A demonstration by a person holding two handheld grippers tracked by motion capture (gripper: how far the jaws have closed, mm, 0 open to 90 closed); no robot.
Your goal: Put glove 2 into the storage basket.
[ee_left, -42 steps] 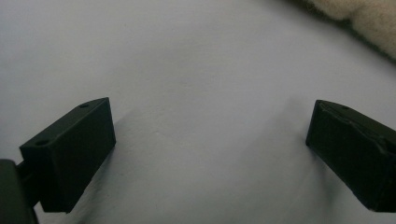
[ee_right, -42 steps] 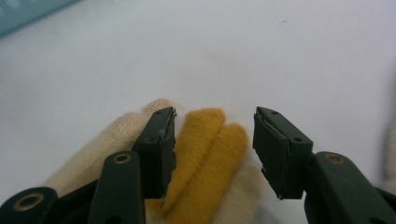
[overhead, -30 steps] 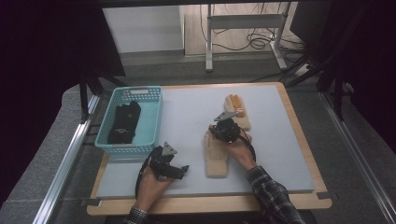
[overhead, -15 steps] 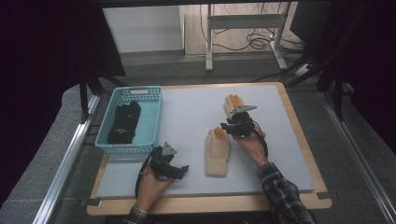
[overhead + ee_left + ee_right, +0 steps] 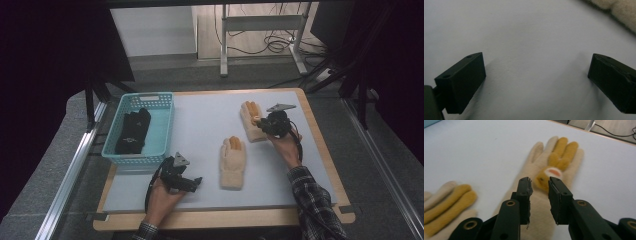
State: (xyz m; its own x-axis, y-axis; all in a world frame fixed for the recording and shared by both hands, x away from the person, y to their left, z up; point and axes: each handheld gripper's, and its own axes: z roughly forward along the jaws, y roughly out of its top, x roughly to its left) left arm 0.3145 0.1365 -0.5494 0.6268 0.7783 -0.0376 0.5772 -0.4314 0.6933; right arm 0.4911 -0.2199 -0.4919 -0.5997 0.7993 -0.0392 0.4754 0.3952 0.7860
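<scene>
- So since a second ago the right claw [image 5: 262,123] has left the near glove [image 5: 233,161] in the middle of the tabletop [image 5: 200,125] and slid over to the far glove [image 5: 251,120], toward the back right.
- Its jaws have just been closing a bit. In the right gripper view they're a narrow gap apart, hovering over the far glove's palm [image 5: 544,202], with the pads not pinching anything, so released.
- Both gloves are cream with orange-yellow fingers, lying flat, near each other but not touching.
- Left claw [image 5: 192,184] hasn't budged: front left, jaws spread wide over bare tabletop, nothing between them.
- The teal basket [image 5: 162,132] at the left edge holds some black fabric [image 5: 133,131].
</scene>
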